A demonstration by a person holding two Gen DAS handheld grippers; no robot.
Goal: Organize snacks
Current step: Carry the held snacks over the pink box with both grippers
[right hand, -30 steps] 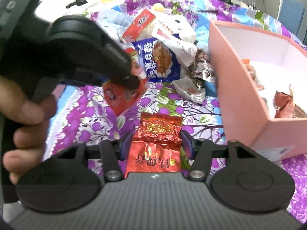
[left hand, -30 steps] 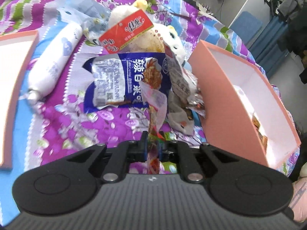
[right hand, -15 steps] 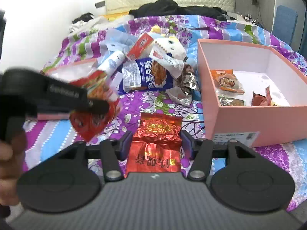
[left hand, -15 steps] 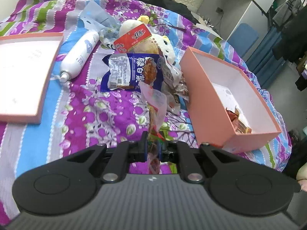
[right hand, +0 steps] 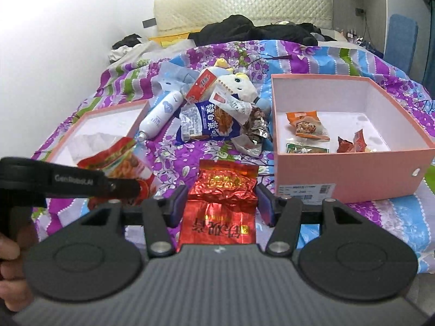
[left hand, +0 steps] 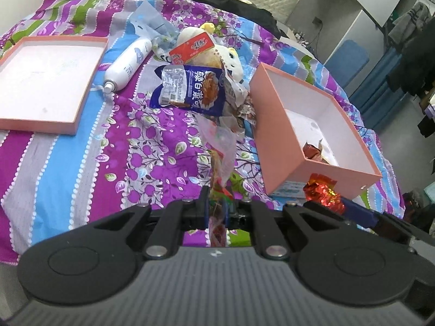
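Observation:
My left gripper (left hand: 216, 207) is shut on a thin red and clear snack packet (left hand: 220, 152), held edge-on above the bedspread; the packet also shows in the right wrist view (right hand: 119, 163). My right gripper (right hand: 221, 201) is shut on a red foil packet (right hand: 221, 190), held above the bed left of the pink box (right hand: 353, 174). The box holds several snack packets (right hand: 307, 125). The box also shows in the left wrist view (left hand: 280, 135), with the red foil packet (left hand: 323, 190) at its near corner. A blue snack bag (left hand: 193, 89) lies in a pile of snacks on the bed.
A pink box lid (left hand: 46, 81) lies at the left. A white spray bottle (left hand: 127, 65) lies beside it. A plush toy (right hand: 239, 87) sits behind the snack pile, with a red packet (right hand: 202, 85) on it. Black clothes (right hand: 252, 30) lie at the bed's far end.
Both grippers have risen and pulled back from the pile, each with its packet still held. The left gripper has dropped lower in the right wrist view. The right gripper's foil packet has come into the left wrist view.

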